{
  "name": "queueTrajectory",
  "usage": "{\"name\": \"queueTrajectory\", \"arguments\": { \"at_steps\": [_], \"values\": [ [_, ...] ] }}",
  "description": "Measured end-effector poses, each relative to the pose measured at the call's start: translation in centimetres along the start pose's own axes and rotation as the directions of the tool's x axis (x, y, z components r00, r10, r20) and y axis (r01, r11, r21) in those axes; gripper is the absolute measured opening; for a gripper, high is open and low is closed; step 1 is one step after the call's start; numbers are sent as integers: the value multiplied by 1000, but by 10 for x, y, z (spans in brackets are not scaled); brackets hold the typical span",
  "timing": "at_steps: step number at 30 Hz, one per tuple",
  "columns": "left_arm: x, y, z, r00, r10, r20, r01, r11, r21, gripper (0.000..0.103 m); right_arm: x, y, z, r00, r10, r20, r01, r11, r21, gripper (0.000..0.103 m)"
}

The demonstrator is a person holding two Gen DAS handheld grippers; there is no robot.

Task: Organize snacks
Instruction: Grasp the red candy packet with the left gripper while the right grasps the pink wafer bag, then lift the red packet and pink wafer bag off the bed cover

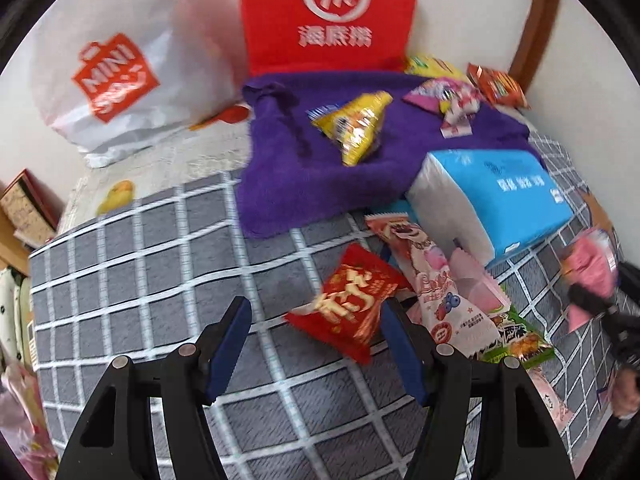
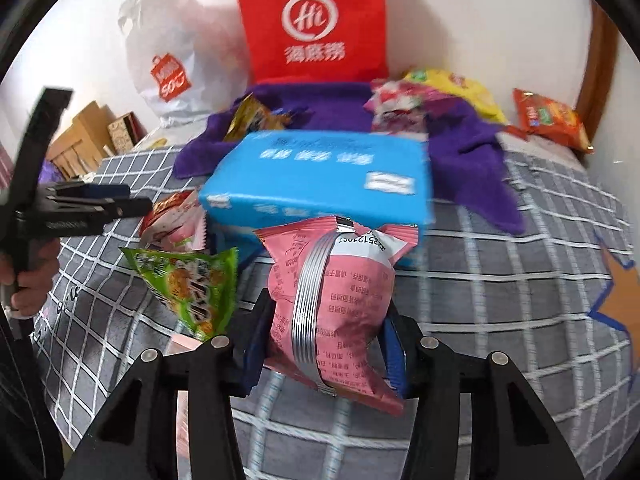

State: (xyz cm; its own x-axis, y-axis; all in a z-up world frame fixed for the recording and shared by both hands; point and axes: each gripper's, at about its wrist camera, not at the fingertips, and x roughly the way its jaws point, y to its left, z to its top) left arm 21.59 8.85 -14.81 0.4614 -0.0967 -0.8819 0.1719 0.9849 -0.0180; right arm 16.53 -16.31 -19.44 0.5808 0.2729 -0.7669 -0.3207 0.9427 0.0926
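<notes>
Right claw (image 2: 324, 344): tilted downward, blue pads pressed on both sides of a puffy pink snack packet (image 2: 334, 300), back seam and printed text facing the camera; packet held clear of the surface.

Left claw (image 1: 314, 354): angled steeply down, jaws standing apart and holding nothing; a red foil packet (image 1: 350, 304) with gold lettering lies just ahead, near the right pad. A hand (image 2: 30, 284) grips its handle at the left edge of the right-wrist view.

Surface: bed with a grey cover (image 1: 140, 272), white grid lines, woven texture. A fuzzy purple towel (image 1: 296, 176) lies crumpled toward the wall, carrying a yellow packet (image 1: 354, 128). A blue tissue pack (image 2: 320, 176), a soft rectangular block, sits beside it; a green packet (image 2: 192, 292) lies near it.

Room: white wall; red fabric bag (image 2: 310, 20) upright; white plastic bag (image 1: 112, 80) slumped beside it.
</notes>
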Motion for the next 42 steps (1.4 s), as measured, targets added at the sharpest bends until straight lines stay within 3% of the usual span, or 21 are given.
{"name": "queueTrajectory", "arguments": {
  "at_steps": [4, 5, 8, 14, 19, 22, 27, 30, 39, 42],
  "values": [
    [22, -15, 1, 1000, 20, -12, -20, 999, 46, 63, -14, -26, -9, 1000, -15, 20, 14, 998, 57, 49],
    [25, -17, 1, 1000, 19, -12, -18, 999, 42, 53, -15, -30, -11, 1000, -19, 20, 17, 998, 63, 49],
    [23, -17, -1, 1000, 16, -9, -15, 1000, 22, 38, -16, -41, -15, 999, -34, 16, 32, 997, 72, 49],
    [8, -6, -19, 999, -24, -23, 22, 995, -101, 38, -7, -53, -16, 1000, -2, 21, 0, 995, 97, 49],
    [9, -10, -32, 994, 85, 74, -76, 991, -114, 39, 13, -47, -18, 1000, -16, -2, 16, 998, 68, 49],
    [11, -14, -39, 984, 115, 133, -102, 990, -99, 42, 19, -49, -21, 1000, -4, 3, 4, 997, 81, 49],
    [11, -10, -38, 987, 90, 136, -73, 990, -121, 42, 20, -49, -23, 999, -35, 42, 31, 996, 78, 49],
    [12, -13, -37, 985, 107, 134, -93, 990, -109, 43, 26, -48, -23, 998, -53, 30, 51, 996, 72, 49],
    [13, -14, -37, 987, 93, 132, -79, 991, -108, 50, 26, -61, -24, 999, 26, 37, -30, 992, 124, 49],
    [14, -16, -37, 987, 94, 131, -80, 991, -110, 52, 27, -55, -23, 1000, 0, 30, -3, 995, 100, 48]
  ]
}}
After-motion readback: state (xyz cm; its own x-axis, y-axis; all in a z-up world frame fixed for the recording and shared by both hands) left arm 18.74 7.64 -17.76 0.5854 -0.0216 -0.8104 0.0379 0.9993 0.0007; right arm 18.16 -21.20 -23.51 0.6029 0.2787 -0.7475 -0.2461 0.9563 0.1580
